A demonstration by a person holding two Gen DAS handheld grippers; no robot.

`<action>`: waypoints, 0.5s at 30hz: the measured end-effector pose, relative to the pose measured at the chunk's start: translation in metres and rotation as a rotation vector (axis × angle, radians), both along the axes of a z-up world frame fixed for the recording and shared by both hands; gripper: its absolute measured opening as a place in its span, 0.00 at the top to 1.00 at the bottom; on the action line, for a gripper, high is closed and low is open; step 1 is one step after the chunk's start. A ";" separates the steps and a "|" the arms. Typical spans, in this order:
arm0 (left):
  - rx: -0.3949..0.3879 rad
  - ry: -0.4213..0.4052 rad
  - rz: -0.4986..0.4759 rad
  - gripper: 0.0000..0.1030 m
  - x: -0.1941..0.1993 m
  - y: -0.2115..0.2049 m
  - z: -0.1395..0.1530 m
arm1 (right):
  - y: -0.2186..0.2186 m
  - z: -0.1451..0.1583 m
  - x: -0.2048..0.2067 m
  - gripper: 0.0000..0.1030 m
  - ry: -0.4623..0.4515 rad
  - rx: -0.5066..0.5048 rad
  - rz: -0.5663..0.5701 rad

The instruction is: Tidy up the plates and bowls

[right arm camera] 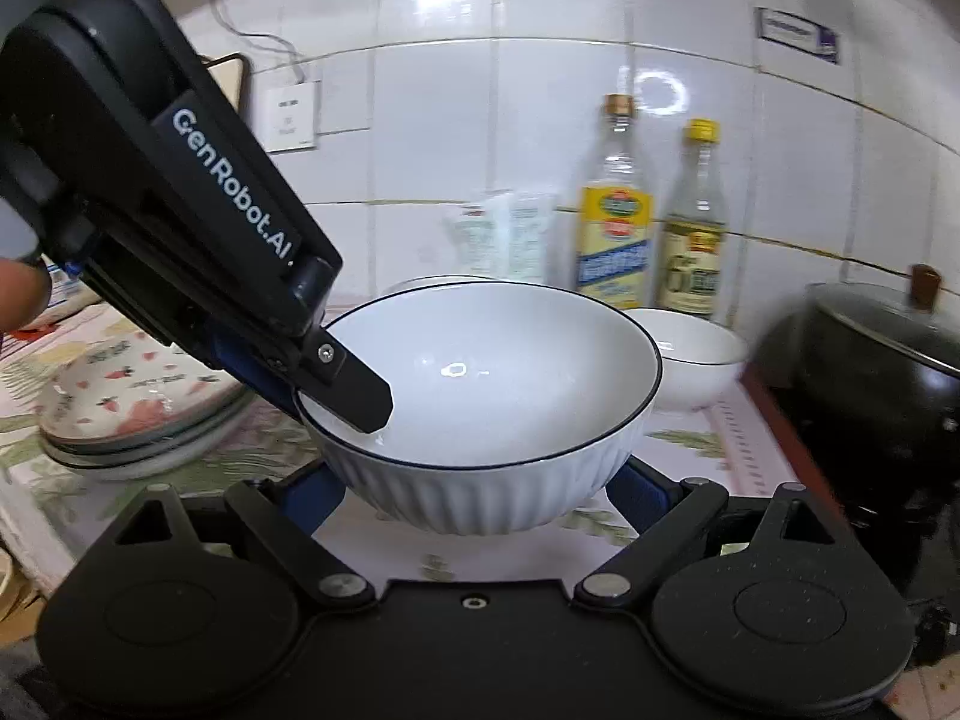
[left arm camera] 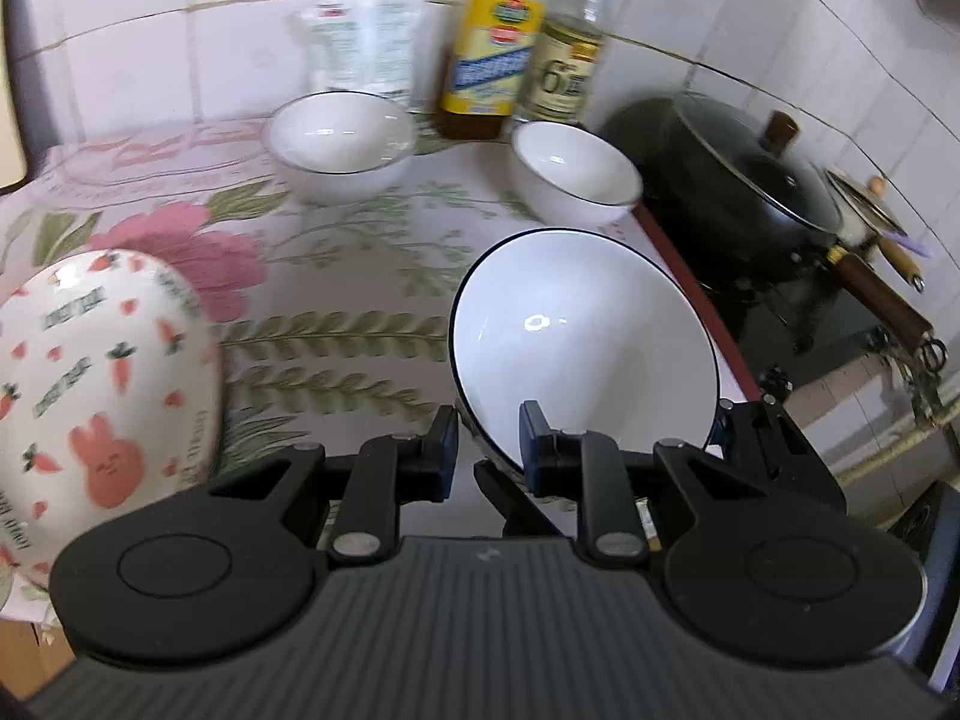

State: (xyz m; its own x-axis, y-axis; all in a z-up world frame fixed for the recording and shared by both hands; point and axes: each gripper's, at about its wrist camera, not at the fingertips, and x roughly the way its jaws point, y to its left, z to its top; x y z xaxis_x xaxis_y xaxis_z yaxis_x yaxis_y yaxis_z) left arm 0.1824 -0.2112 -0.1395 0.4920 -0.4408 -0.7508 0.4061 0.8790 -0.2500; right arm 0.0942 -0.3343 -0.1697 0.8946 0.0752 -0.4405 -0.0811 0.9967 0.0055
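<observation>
A large white bowl (left arm camera: 576,336) with a thin dark rim and ribbed outside is held between both grippers, tilted, just above the floral cloth. My left gripper (left arm camera: 489,444) is shut on its near rim, one finger inside and one outside; in the right wrist view it comes down from the upper left (right arm camera: 348,396). My right gripper (right arm camera: 477,492) clasps the bowl's ribbed body (right arm camera: 480,480), a blue pad against each side. Two smaller white bowls (left arm camera: 342,144) (left arm camera: 573,171) stand at the back. A carrot-and-rabbit plate (left arm camera: 102,372) tops a stack of plates (right arm camera: 138,414) on the left.
Two bottles (left arm camera: 492,60) (left arm camera: 570,60) and a white bag (left arm camera: 360,42) stand against the tiled wall. A black wok with a lid (left arm camera: 750,180) sits on the stove at the right, past the counter's edge. A person's hand (right arm camera: 18,294) shows at the far left.
</observation>
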 end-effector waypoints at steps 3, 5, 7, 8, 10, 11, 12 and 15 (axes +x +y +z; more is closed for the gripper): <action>0.008 0.010 0.031 0.81 0.003 0.013 -0.001 | 0.014 0.000 0.005 0.07 0.003 -0.011 0.037; 0.008 0.007 0.046 0.81 0.005 0.021 -0.003 | 0.021 0.000 0.010 0.07 0.001 -0.025 0.056; 0.000 0.014 0.072 0.81 0.009 0.027 -0.006 | 0.026 -0.001 0.017 0.07 0.007 -0.036 0.080; 0.000 0.017 0.080 0.81 0.011 0.030 -0.008 | 0.028 -0.001 0.022 0.07 0.010 -0.039 0.088; 0.005 0.021 0.090 0.81 0.015 0.031 -0.012 | 0.031 -0.005 0.028 0.07 0.017 -0.045 0.104; 0.007 0.024 0.093 0.81 0.016 0.031 -0.014 | 0.032 -0.007 0.031 0.07 0.021 -0.045 0.111; 0.009 0.029 0.097 0.80 0.018 0.031 -0.016 | 0.032 -0.009 0.034 0.07 0.027 -0.042 0.117; 0.025 0.049 0.101 0.80 0.024 0.030 -0.025 | 0.033 -0.017 0.040 0.07 0.049 -0.047 0.134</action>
